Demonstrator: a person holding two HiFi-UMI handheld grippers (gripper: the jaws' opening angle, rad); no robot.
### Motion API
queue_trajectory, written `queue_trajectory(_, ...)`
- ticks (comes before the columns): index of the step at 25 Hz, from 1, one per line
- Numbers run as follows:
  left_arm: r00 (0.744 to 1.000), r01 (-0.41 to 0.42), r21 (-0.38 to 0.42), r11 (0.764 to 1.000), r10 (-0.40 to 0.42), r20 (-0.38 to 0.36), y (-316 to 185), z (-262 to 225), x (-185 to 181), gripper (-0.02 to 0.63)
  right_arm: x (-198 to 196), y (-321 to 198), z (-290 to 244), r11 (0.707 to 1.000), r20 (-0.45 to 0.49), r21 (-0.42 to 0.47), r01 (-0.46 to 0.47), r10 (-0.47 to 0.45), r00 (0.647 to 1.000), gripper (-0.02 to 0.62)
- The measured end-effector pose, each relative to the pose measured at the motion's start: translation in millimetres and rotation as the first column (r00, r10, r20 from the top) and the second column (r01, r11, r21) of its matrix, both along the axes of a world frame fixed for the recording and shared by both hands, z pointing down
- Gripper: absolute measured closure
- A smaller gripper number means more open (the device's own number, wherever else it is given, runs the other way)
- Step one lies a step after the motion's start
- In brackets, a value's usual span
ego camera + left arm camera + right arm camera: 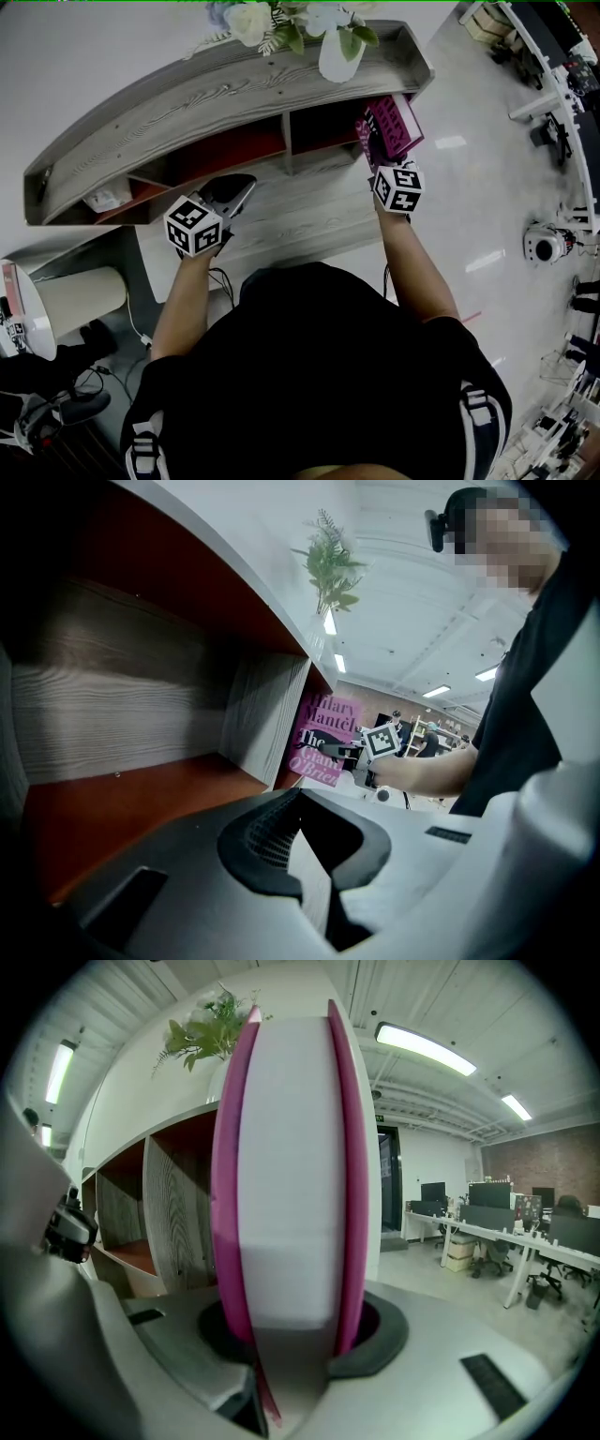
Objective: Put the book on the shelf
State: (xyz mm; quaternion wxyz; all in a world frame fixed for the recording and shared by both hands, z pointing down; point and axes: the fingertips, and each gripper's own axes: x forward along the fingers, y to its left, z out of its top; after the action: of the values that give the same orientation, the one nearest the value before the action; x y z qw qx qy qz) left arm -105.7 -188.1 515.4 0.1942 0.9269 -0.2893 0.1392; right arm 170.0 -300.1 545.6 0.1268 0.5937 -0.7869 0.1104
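A pink book stands upright in my right gripper, which is shut on its lower edge. It hangs just in front of the rightmost compartment of the grey wooden shelf. In the right gripper view the book fills the middle, page edges toward the camera, jaws clamped on both covers. My left gripper is shut on nothing in front of the middle compartment. From the left gripper view I see that red-floored compartment, the book's cover and the right gripper beyond the divider.
A white vase with flowers stands on the shelf top above the book. A small white item lies in the left compartment. A white cylinder sits at lower left. Office desks and chairs are at the right.
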Motion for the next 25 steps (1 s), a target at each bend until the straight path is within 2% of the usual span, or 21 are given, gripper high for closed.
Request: queue_trajectory(25,1.000,0.013,-0.019,1.000,-0.013,0.000,1.8,8.0,-13.9,0.586,-9.1,-23.2,3.9,1.000,0.003,0.009,-0.028,0.028,1.000,0.444)
